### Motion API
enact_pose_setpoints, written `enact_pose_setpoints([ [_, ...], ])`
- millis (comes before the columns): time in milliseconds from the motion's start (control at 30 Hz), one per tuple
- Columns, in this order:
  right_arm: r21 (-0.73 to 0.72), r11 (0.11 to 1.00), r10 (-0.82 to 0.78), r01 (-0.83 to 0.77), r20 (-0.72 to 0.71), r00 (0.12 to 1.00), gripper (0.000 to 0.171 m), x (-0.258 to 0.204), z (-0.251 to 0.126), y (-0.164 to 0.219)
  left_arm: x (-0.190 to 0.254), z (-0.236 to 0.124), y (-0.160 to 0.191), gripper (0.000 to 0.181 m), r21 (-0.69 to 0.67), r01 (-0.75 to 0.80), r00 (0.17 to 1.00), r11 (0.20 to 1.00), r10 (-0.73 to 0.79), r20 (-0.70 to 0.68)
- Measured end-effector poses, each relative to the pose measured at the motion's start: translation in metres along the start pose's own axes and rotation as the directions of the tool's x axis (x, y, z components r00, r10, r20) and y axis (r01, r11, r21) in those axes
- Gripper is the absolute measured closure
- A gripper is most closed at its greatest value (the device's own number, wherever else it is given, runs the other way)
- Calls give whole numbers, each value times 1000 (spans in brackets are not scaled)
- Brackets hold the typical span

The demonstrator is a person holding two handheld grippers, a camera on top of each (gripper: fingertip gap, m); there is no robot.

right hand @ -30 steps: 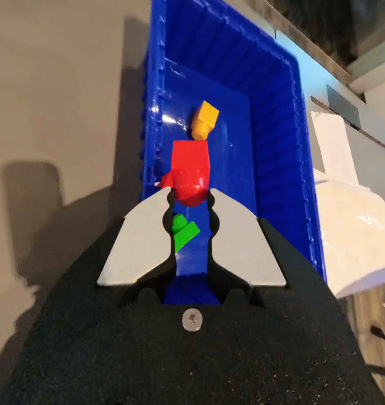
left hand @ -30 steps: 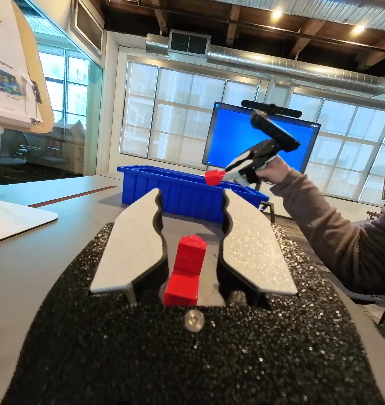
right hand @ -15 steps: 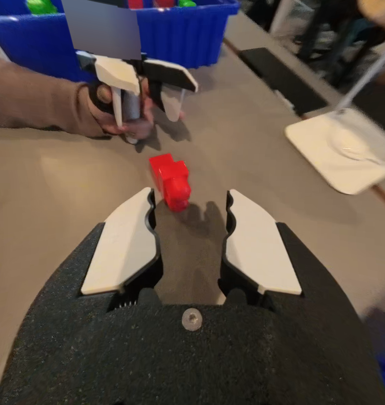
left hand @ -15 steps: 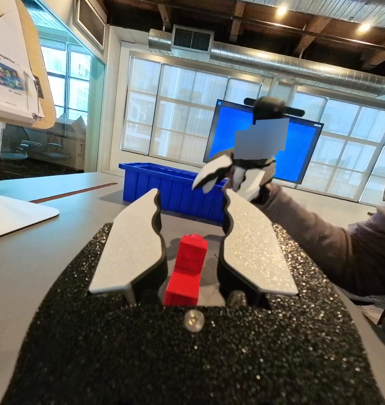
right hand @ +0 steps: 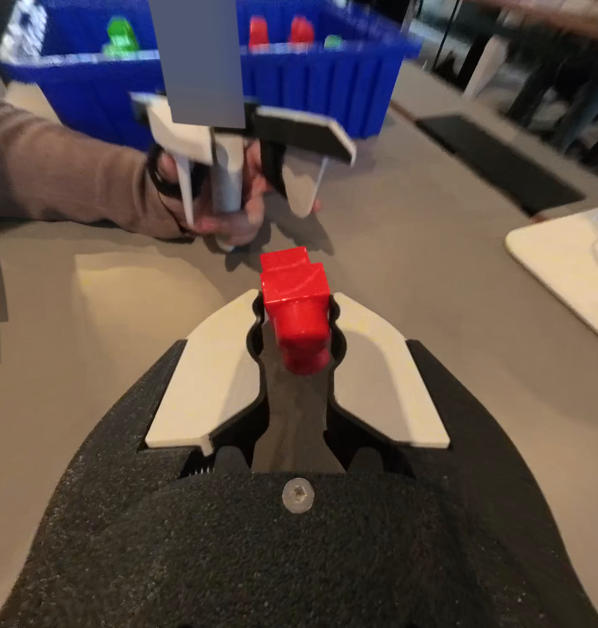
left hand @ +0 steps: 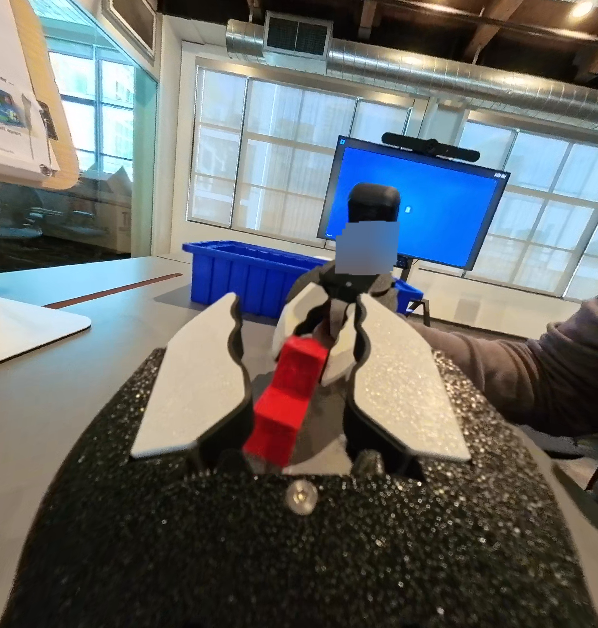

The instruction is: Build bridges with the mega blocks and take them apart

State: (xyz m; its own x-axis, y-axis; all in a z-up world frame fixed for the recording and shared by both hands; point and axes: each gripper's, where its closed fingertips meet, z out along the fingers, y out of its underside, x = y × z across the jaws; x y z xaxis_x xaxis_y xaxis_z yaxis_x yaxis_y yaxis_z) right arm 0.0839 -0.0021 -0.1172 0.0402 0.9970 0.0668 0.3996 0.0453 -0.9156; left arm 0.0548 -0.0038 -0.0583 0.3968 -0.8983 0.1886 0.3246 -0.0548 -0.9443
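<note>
A red piece of two joined mega blocks (left hand: 290,384) lies on the grey table between the fingers of my open left gripper (left hand: 295,306), which does not touch it. My right gripper (right hand: 295,299) faces the left one and is shut on the stud end of the red piece (right hand: 295,306). In the left wrist view the right gripper (left hand: 307,350) shows at the piece's far end. In the right wrist view the left gripper (right hand: 246,214) is open just beyond the piece, held by a hand.
A blue bin (left hand: 243,275) stands behind the piece; the right wrist view shows the bin (right hand: 324,85) holding green (right hand: 119,34) and red (right hand: 258,30) blocks. A white stand base (left hand: 25,326) lies at the table's left. A sleeve (left hand: 528,373) reaches in from the right. There is about 7 cm between the tips of the two grippers.
My right gripper held a red block over the bin, let it go, swung to the table and closed on the red piece's far end. My left gripper stayed open around the piece.
</note>
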Motion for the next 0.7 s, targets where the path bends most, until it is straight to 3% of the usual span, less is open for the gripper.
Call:
enact_pose_setpoints([
  [200, 253, 958, -135, 133, -9, 991, 136, -13, -33, -38, 11, 8, 14, 106, -103, -120, 993, 987, 120, -15],
  [333, 272, 956, -124, 107, 47, 991, 136, -21, -34, -42, 25, 12, 25, 110, -165, -205, 977, 965, 193, -88],
  [367, 267, 958, -122, 103, 55, 991, 136, -22, -32, -41, 28, 13, 28, 114, -174, -225, 973, 959, 210, -99],
  [433, 261, 961, -114, 93, 67, 991, 135, -23, -30, -40, 31, 13, 29, 143, -173, -261, 963, 950, 246, -106],
  [500, 251, 964, -104, 86, 60, 993, 135, -22, -29, -39, 30, 12, 30, 144, -185, -266, 963, 946, 250, -103],
  [700, 229, 967, -81, 116, -155, 985, 136, 3, -29, -41, 9, 9, 25, 145, -198, -319, 944, 927, 330, 26],
])
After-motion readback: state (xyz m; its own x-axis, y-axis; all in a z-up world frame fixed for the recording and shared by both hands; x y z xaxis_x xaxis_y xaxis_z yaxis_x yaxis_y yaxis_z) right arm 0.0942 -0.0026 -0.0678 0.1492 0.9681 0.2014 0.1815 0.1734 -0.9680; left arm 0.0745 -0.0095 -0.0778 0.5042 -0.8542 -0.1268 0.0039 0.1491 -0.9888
